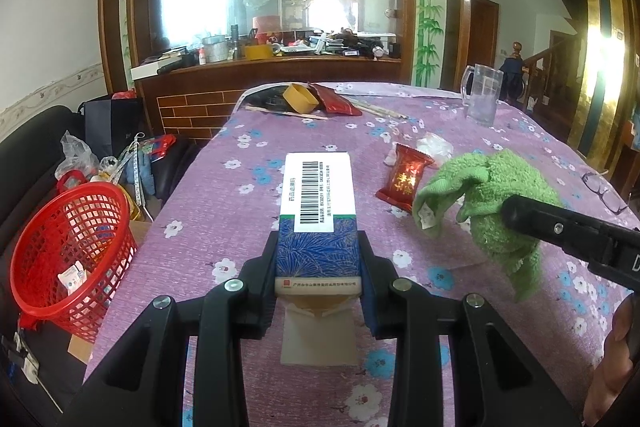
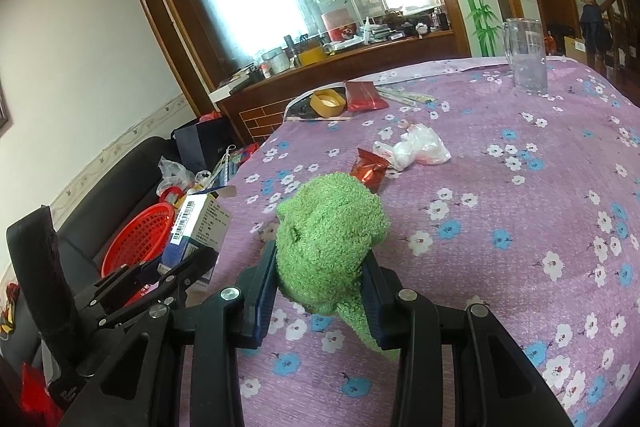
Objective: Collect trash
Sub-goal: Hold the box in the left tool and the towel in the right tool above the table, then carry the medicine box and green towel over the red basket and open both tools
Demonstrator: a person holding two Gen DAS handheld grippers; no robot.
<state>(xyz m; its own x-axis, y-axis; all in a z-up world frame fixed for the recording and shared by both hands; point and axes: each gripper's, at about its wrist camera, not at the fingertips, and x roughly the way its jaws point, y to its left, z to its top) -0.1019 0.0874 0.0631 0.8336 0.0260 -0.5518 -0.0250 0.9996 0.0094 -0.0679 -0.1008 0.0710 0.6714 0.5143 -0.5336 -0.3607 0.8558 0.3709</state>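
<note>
My left gripper (image 1: 319, 259) is shut on a blue and white medicine box (image 1: 318, 211) with a barcode, held above the purple flowered table (image 1: 224, 195). My right gripper (image 2: 322, 279) is shut on a green fluffy cloth (image 2: 330, 239), held over the table; the cloth also shows in the left wrist view (image 1: 496, 203). A red snack wrapper (image 1: 404, 177) and a crumpled white plastic bag (image 2: 416, 149) lie on the table beyond. A red mesh basket (image 1: 72, 259) stands left of the table and holds some scraps.
A glass mug (image 1: 482, 93) stands at the far right of the table. A yellow tape roll (image 1: 300, 97), a red packet (image 1: 336, 99) and chopsticks (image 1: 288, 113) lie at the far edge. Glasses (image 1: 604, 187) lie at the right edge. A black sofa with bags (image 1: 100, 155) stands left.
</note>
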